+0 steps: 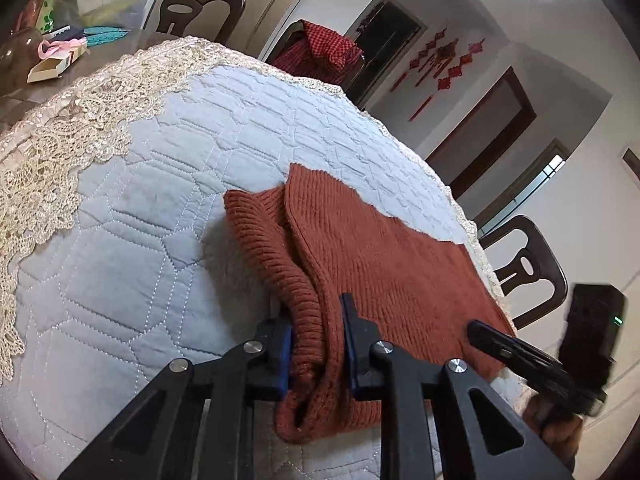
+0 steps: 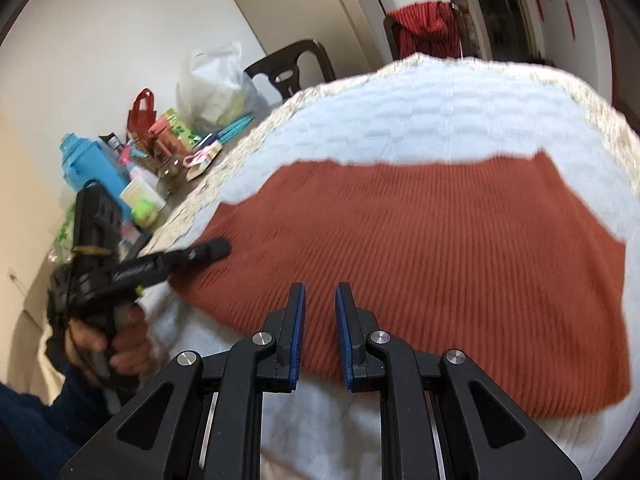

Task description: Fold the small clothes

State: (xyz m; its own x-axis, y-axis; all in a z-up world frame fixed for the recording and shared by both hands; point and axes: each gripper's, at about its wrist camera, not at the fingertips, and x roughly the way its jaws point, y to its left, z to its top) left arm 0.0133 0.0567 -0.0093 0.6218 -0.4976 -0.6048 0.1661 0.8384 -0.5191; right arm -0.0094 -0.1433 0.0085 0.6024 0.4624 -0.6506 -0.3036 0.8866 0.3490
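On the far left of the counter (image 1: 132, 184), beyond the lace border (image 1: 80, 120) of the quilted grey cover, lies clutter: a small open box (image 1: 46, 70) with a pink ribbon and a teal item (image 1: 106, 35). The right wrist view shows more of this pile: a blue bottle (image 2: 94, 166), a red bag (image 2: 140, 114) and a clear plastic bag (image 2: 216, 84). Dark chairs (image 1: 196, 10) stand behind the counter, and one carries a red checked cloth (image 1: 324, 50).

The rust-red knitted garment (image 1: 400, 256) lies on the cover, toward the near right part of the counter. The left gripper (image 1: 316, 340) is closed on a bunched, ribbed fold at the garment's left edge; its blue fingers (image 1: 285, 354) press the knit from both sides. Only the left wrist view shows this fold and the grip.

In the right wrist view the garment looks flat and wide, and the right gripper (image 2: 320, 320) hovers over its near edge. The fingers (image 2: 298, 328) are nearly together with a narrow gap and nothing visible between them.
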